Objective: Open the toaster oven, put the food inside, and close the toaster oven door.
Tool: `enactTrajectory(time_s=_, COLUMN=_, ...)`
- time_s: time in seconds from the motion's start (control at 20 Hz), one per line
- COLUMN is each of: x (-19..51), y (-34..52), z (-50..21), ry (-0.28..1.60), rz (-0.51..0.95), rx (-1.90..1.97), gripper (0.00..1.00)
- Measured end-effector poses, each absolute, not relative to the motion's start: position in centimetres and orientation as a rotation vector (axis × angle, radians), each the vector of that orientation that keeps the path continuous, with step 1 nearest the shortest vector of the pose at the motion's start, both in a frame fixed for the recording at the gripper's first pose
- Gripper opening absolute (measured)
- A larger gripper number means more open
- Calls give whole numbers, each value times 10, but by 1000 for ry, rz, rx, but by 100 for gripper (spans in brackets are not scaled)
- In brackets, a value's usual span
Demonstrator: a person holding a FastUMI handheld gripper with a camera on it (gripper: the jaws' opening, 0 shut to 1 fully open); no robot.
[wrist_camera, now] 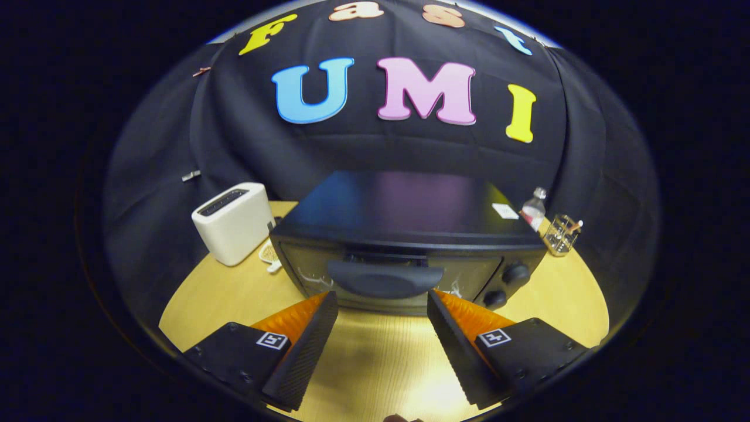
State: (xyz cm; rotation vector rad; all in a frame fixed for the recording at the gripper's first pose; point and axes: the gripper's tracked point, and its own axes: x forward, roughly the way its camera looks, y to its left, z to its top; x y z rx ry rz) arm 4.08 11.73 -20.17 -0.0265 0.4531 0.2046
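Observation:
A black toaster oven point(404, 234) stands on the round wooden table point(381, 357), its glass door shut. The door's wide dark handle point(384, 280) runs across the top of the door. Two round knobs point(507, 284) sit on its right panel. My gripper point(382, 300) is open, its fingertips just below and to either side of the handle, close to the door. Nothing is between the fingers. A small pale item point(269, 255) lies on the table to the left of the oven, partly hidden; I cannot tell what it is.
A white slot toaster point(233, 223) stands left of the oven. Behind the oven's right corner are a plastic bottle point(534, 210) and a clear holder point(561, 234) with small items. Bare table lies beneath the fingers.

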Motion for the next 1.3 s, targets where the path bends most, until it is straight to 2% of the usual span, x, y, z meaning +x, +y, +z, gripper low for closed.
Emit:
enactTrajectory(time_s=0.35, x=22, y=69, z=-96, ry=222, rz=160, rx=20, gripper=99)
enactTrajectory(time_s=0.7, x=-21, y=4, z=-12, ry=62, rz=53, rx=-4, gripper=99)
enactTrajectory(time_s=0.95, x=-34, y=-17, z=14, ry=1, rz=12, rx=-15, gripper=99)
enactTrajectory(time_s=1.3, x=-29, y=-9, z=14, ry=9, rz=35, rx=-2, gripper=99)
